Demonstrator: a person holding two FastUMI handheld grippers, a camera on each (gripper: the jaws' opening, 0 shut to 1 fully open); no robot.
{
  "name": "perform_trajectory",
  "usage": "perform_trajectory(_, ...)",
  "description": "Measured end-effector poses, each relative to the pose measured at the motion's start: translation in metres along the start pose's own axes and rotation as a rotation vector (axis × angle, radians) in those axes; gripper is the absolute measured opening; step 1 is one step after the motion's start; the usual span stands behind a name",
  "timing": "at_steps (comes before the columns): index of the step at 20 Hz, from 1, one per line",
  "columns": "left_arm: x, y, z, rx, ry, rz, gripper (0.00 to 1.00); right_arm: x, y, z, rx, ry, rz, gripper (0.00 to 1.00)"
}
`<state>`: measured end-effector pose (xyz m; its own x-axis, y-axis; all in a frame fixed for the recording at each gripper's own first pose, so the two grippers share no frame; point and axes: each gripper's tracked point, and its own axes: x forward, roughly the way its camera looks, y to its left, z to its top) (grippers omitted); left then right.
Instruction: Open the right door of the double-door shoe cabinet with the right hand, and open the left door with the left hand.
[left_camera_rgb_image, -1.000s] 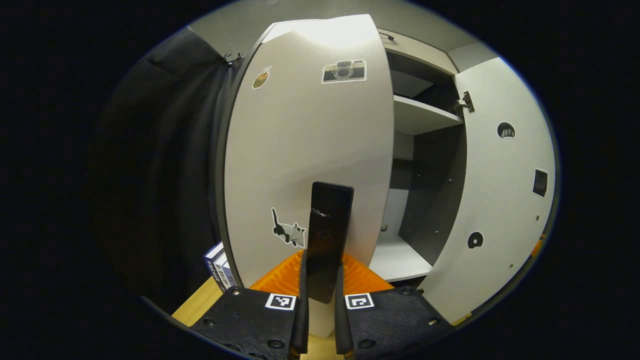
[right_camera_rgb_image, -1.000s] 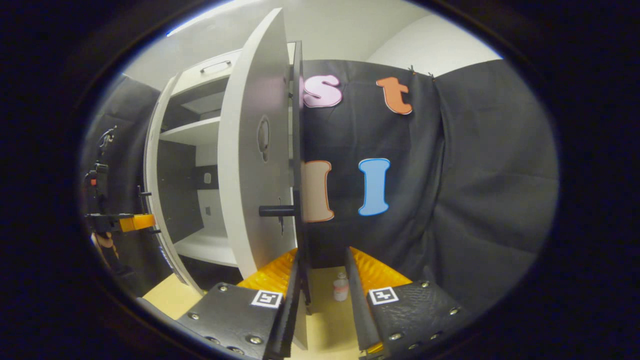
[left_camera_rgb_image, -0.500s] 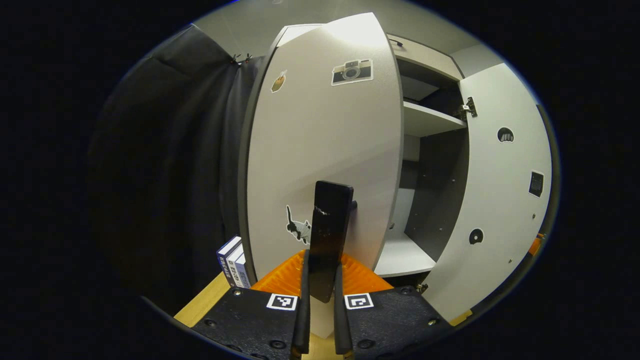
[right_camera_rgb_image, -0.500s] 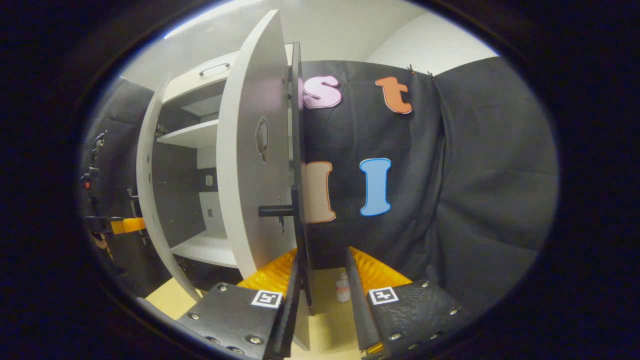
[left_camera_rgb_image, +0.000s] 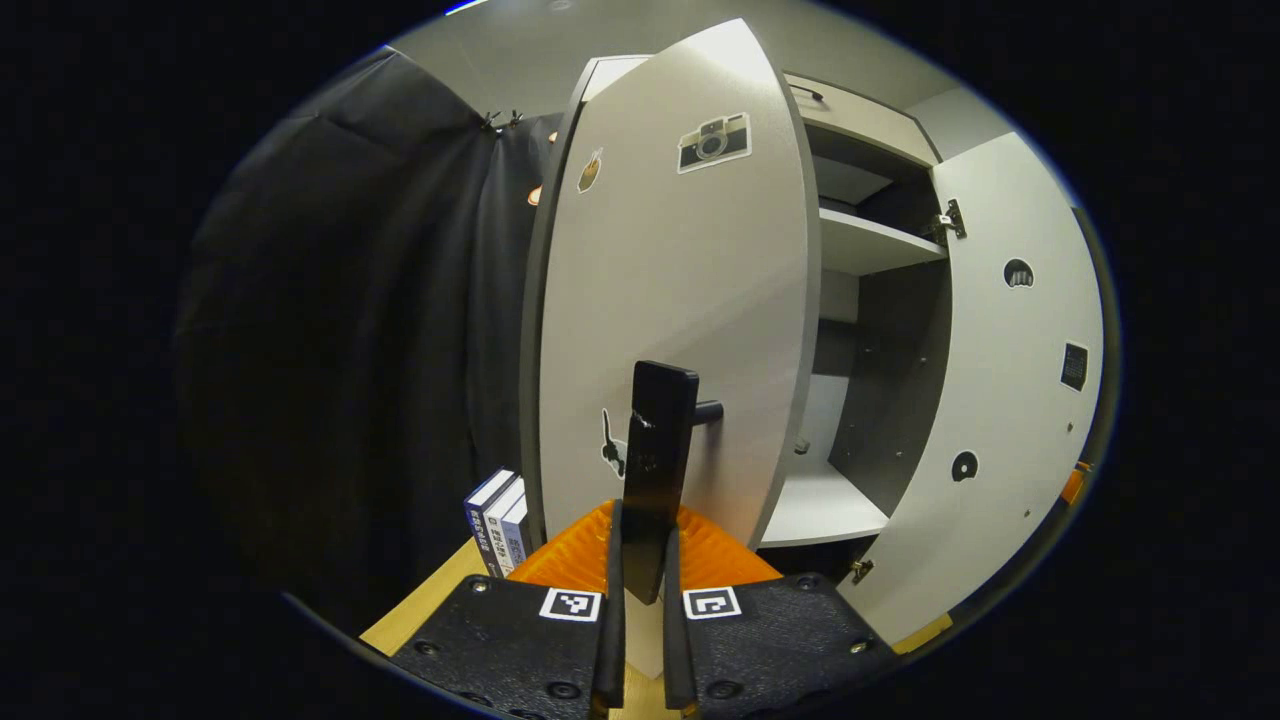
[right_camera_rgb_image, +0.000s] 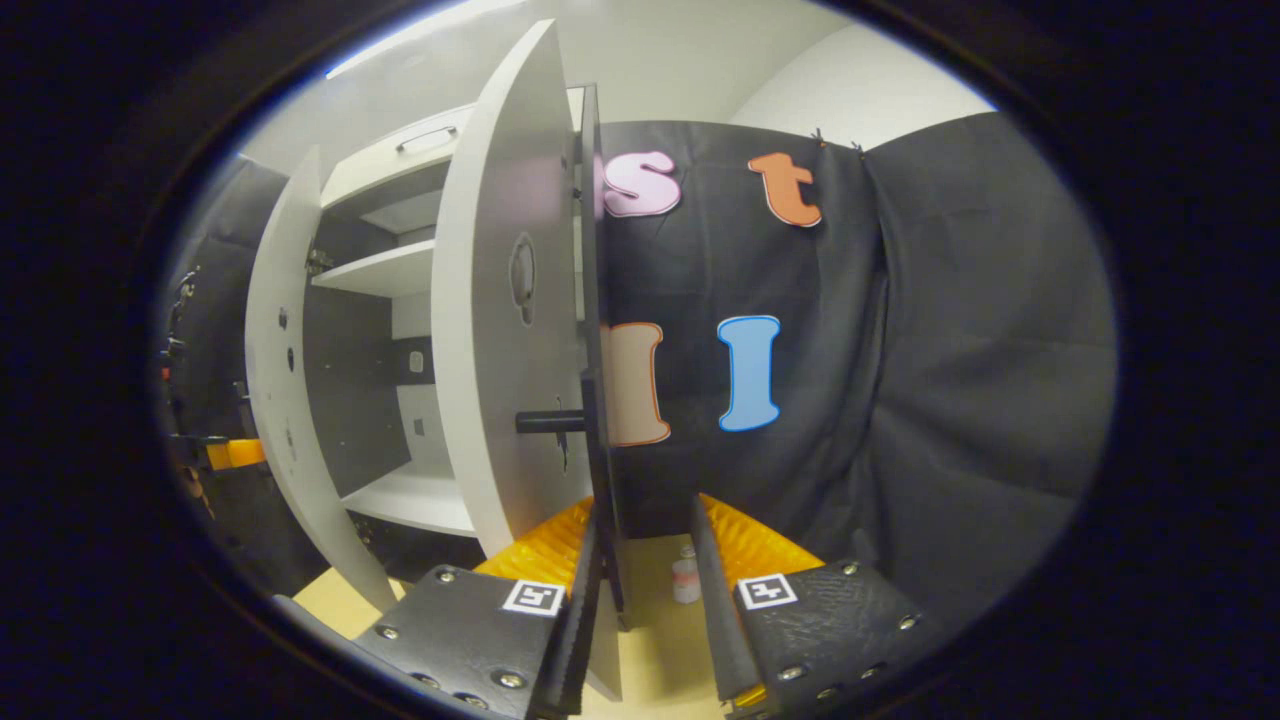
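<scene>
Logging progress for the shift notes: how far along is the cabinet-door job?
Done: the right door stands wide open, shelves exposed. In hand: the left gripper is clamped on the left door's black handle, with the left door swung partly out. Left: finishing that swing. The right gripper sits open beside the right door's edge.

Books left of cabinet

L claw: fingers nearly together, both pressed on the black door handle that stands up between them; claw level, pointing fwd. R claw: fingers apart w/ a clear gap, L finger right beside the door handle bar, R finger free. Contact unclear.
</scene>
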<state>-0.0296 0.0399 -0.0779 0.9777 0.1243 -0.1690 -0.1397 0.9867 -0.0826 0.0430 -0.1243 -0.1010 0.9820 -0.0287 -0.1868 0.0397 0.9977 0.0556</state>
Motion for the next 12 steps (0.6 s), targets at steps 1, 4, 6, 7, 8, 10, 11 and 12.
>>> perform_trajectory(1, -0.002, 0.003, 0.000, 0.001, 0.000, 0.007, 0.15, 0.000, 0.000, 0.000, -0.001, 0.001, -0.001, 0.49)
perform_trajectory(4, -0.007, 0.013, 0.000, 0.016, 0.001, 0.029, 0.14, -0.001, 0.000, 0.001, -0.003, 0.001, -0.003, 0.49)
perform_trajectory(6, -0.010, 0.020, 0.000, 0.028, 0.003, 0.045, 0.12, -0.001, 0.000, 0.000, -0.002, 0.002, -0.004, 0.49)
perform_trajectory(7, -0.012, 0.023, 0.002, 0.027, 0.003, 0.051, 0.10, 0.000, 0.000, 0.000, -0.002, 0.002, -0.004, 0.49)
perform_trajectory(8, -0.013, 0.026, 0.001, 0.029, 0.007, 0.057, 0.09, 0.000, 0.000, 0.000, -0.002, 0.001, -0.004, 0.49)
perform_trajectory(10, -0.015, 0.029, 0.001, 0.030, 0.012, 0.065, 0.07, 0.000, 0.000, 0.000, 0.002, -0.001, -0.003, 0.49)
perform_trajectory(11, -0.016, 0.030, 0.002, 0.034, 0.014, 0.068, 0.06, 0.000, 0.000, -0.001, 0.005, -0.002, -0.002, 0.49)
perform_trajectory(12, -0.016, 0.033, 0.001, 0.036, 0.015, 0.071, 0.06, -0.001, 0.000, 0.000, 0.008, -0.003, -0.001, 0.49)
